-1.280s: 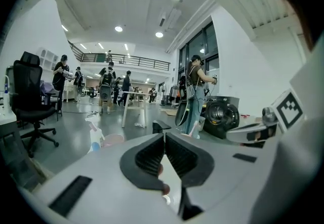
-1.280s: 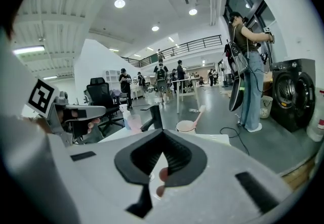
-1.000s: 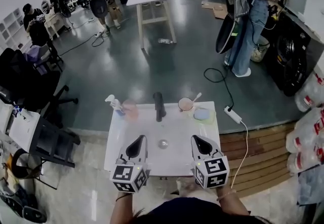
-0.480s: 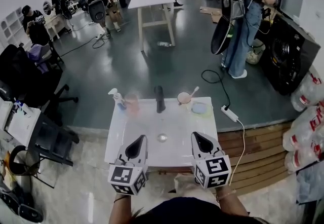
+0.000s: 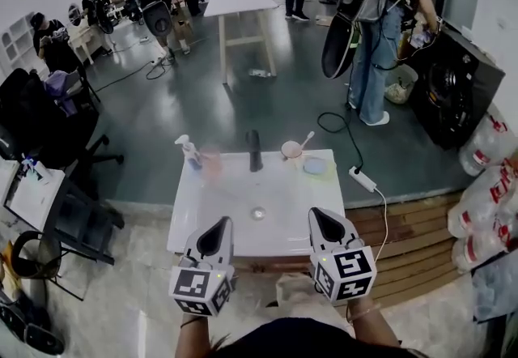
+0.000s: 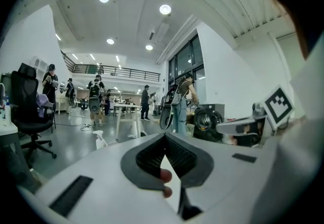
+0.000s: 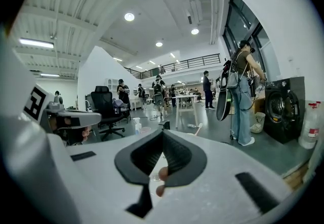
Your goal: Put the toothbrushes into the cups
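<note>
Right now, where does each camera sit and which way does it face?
Head view: on the head, facing steeply down at the table; shows left hand-held gripper, right hand-held gripper, forearms.
Left gripper view: rides the left one, facing along its shut jaws over the table.
Right gripper view: likewise, own shut jaws.
Shared: both gripper views catch the spray bottle.

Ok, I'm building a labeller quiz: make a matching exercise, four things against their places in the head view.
1 spray bottle
2 black faucet
3 cup holding a toothbrush
4 power strip

A floor, right of the table
B table's back left
C table's back middle
D table's back right

Pairs: 1-B, 2-C, 3-D, 4-A
</note>
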`<state>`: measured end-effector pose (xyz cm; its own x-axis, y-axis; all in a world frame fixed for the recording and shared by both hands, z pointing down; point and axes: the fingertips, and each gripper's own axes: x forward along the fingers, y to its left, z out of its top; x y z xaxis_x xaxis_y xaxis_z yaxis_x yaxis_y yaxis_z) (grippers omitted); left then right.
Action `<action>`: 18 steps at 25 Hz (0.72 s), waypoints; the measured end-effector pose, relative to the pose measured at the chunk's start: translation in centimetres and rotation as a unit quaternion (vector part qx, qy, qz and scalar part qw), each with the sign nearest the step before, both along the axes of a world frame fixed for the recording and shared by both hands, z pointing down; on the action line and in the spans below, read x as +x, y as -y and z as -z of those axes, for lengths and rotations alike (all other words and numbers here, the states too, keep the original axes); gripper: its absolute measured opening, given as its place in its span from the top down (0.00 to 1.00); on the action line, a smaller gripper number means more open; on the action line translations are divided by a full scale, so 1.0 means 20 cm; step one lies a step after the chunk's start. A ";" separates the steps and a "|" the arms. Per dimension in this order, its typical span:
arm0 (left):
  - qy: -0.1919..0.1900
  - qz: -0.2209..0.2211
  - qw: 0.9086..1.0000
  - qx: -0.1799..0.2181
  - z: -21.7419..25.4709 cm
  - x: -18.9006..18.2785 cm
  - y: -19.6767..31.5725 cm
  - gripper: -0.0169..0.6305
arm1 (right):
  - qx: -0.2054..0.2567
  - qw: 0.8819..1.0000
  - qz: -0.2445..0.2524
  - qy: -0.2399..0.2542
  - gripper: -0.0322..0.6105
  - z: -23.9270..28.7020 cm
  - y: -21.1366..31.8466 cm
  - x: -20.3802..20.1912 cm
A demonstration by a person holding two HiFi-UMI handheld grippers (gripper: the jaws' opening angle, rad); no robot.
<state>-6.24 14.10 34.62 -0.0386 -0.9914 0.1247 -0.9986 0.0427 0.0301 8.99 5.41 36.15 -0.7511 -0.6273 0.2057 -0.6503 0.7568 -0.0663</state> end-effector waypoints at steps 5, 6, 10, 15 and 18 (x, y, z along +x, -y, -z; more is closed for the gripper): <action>-0.010 -0.009 1.000 -0.002 0.01 0.05 -0.08 0.96 | 0.007 1.000 0.001 0.003 0.95 0.03 -0.08 0.03; -0.010 -0.009 1.000 -0.003 0.01 0.05 -0.10 0.96 | 0.008 1.000 0.000 0.003 0.95 0.04 -0.09 0.04; -0.015 -0.014 1.000 0.001 0.01 0.06 -0.15 0.96 | 0.013 1.000 -0.006 0.005 0.95 0.06 -0.13 0.07; -0.024 -0.023 0.999 0.004 0.03 0.08 -0.20 0.96 | 0.018 1.000 -0.009 0.003 0.95 0.06 -0.17 0.08; -0.027 -0.022 0.999 0.004 0.01 0.06 -0.22 0.96 | 0.021 1.000 -0.009 -0.001 0.95 0.05 -0.18 0.07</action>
<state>-5.04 18.42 34.35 0.0121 -0.9930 0.1178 -0.9964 -0.0021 0.0848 10.41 9.11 35.06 -0.7385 -0.6495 0.1807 -0.6646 0.7464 -0.0334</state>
